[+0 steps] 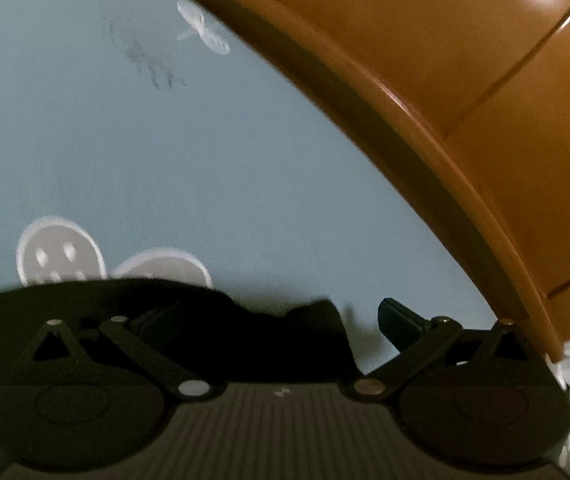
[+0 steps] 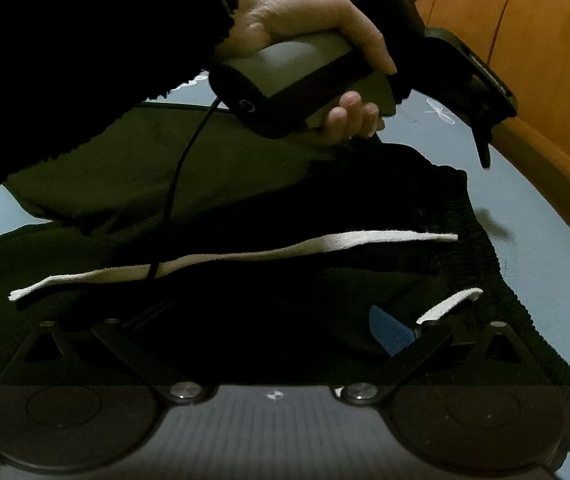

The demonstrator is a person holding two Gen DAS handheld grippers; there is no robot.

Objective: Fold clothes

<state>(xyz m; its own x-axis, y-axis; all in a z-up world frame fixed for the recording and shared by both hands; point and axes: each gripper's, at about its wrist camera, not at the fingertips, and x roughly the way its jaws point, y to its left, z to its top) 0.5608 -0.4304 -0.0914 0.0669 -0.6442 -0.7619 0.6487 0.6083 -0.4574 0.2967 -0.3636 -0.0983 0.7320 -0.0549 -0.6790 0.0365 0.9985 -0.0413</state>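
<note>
Right wrist view: right gripper jaws apart over black trousers; left gripper open too. Drawstring at 12 o'clock may snag.

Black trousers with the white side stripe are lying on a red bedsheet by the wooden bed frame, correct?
Not red. The right wrist view shows the black trousers, with their white stripe, lying on a light blue bedsheet beside the wooden bed frame.

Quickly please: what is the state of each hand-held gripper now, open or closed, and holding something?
Left hand-held gripper: open, holding nothing, at the edge of the black garment.
Right hand-held gripper: open, over the garment, holding nothing.
</note>
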